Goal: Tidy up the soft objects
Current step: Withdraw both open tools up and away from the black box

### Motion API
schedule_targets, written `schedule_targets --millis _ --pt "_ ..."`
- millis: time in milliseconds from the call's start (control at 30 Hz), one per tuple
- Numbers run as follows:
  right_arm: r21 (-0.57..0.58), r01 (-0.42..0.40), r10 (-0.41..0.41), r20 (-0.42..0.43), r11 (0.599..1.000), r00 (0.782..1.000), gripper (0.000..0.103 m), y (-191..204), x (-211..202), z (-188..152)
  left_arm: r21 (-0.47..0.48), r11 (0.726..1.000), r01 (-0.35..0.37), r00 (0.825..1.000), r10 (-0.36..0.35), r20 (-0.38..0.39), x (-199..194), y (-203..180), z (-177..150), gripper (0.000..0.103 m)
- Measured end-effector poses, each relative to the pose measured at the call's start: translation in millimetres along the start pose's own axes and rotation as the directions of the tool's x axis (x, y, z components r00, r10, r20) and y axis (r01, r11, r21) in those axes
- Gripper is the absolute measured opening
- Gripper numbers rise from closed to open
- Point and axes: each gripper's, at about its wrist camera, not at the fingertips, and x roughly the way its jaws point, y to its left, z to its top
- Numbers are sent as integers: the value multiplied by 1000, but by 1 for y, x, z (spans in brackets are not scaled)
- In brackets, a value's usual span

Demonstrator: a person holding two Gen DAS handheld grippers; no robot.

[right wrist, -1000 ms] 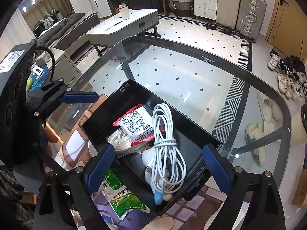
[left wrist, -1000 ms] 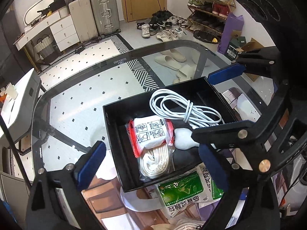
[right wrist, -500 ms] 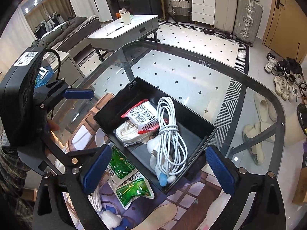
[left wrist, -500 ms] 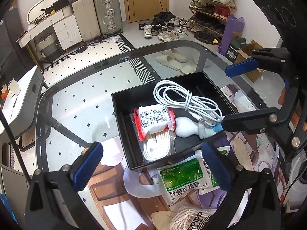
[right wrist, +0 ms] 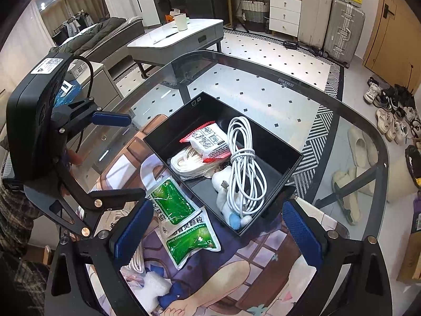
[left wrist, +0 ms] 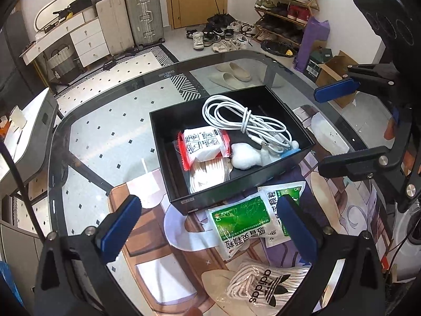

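Observation:
A black box on the glass table holds a coiled white cable, a red-edged tissue pack, a bagged white cord and a white plush toy. Green sachets lie on the printed mat in front of the box. A bag of white laces lies nearer. My left gripper and right gripper are both open and empty, held above the mat short of the box.
A white plush with blue lies on the mat by the right gripper. The glass table edge curves round at the left. A white side table, suitcases and shoes stand on the floor beyond.
Both grippers have drawn back and up from the box. The sachets and laces on the mat have come into view. The box contents have not moved.

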Motion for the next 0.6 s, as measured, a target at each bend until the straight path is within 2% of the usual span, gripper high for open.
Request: schedule_targets --millis 600 --pt "-30 -10 10 -28 999 1000 100 18 -4 -31 5 1000 9 1000 -9 -15 -8 -9 -28 103"
